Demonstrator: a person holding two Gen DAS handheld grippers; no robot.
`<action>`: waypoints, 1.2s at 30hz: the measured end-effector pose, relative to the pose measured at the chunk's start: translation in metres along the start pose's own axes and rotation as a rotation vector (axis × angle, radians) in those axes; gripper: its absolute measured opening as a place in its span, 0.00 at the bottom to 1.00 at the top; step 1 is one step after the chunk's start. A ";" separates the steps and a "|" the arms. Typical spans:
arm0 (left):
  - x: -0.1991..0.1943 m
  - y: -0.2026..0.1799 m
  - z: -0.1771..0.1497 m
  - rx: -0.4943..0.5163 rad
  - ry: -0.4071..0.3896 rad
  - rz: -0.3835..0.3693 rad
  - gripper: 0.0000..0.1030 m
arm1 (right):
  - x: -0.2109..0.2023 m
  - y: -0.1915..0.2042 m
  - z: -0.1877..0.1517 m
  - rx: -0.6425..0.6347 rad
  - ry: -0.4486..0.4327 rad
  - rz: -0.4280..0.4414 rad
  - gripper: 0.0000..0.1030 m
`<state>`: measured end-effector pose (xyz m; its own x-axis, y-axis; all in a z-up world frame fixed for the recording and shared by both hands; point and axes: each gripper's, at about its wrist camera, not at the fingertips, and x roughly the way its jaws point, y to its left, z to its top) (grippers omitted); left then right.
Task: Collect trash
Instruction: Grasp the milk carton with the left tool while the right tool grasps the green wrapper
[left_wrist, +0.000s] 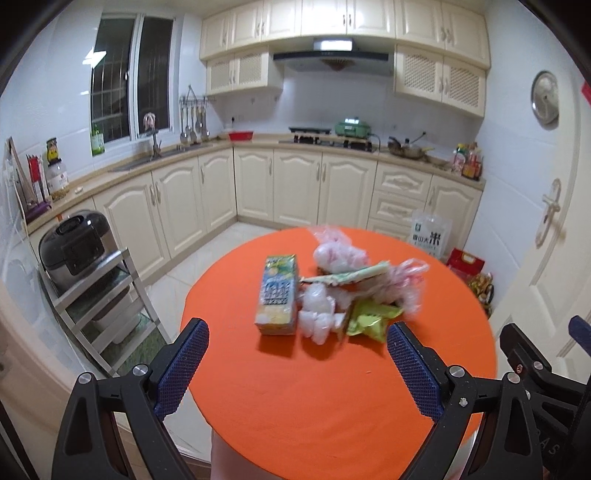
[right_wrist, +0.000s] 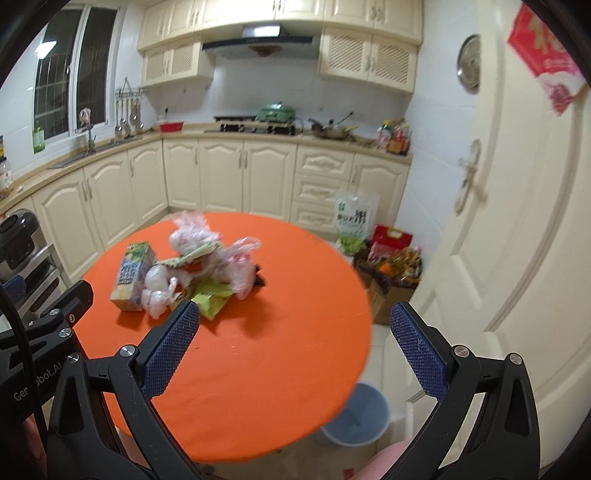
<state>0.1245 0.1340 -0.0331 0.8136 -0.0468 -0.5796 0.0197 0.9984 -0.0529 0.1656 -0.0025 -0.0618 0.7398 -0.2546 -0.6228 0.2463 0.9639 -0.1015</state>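
Note:
A pile of trash lies on the round orange table (left_wrist: 295, 398) (right_wrist: 258, 350): a drink carton (left_wrist: 277, 295) (right_wrist: 132, 277), crumpled clear plastic bags (left_wrist: 338, 254) (right_wrist: 240, 269), white wads (left_wrist: 316, 310) (right_wrist: 159, 288) and a green wrapper (left_wrist: 371, 317) (right_wrist: 212, 297). My left gripper (left_wrist: 297, 332) is open and empty, just short of the pile. My right gripper (right_wrist: 295, 314) is open and empty, to the right of the pile over the table. A grey trash bin (right_wrist: 356, 417) stands on the floor under the table's right edge.
Cream kitchen cabinets (left_wrist: 295, 184) ring the room. A rice cooker (left_wrist: 75, 243) sits on a metal rack at left. A rice bag (right_wrist: 352, 218) and a box of goods (right_wrist: 391, 266) stand on the floor by the white door (right_wrist: 517, 221).

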 end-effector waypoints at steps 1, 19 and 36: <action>0.007 0.006 0.001 0.000 0.016 0.000 0.92 | 0.006 0.004 0.000 -0.001 0.013 0.007 1.00; 0.110 0.101 0.030 -0.109 0.223 -0.059 0.92 | 0.158 0.066 0.003 0.060 0.341 0.199 0.97; 0.179 0.114 0.063 -0.163 0.286 -0.146 0.92 | 0.230 0.073 -0.010 0.072 0.494 0.218 0.45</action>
<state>0.3090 0.2418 -0.0923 0.6129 -0.2185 -0.7594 0.0123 0.9635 -0.2673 0.3475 0.0097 -0.2200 0.4004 0.0345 -0.9157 0.1751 0.9780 0.1134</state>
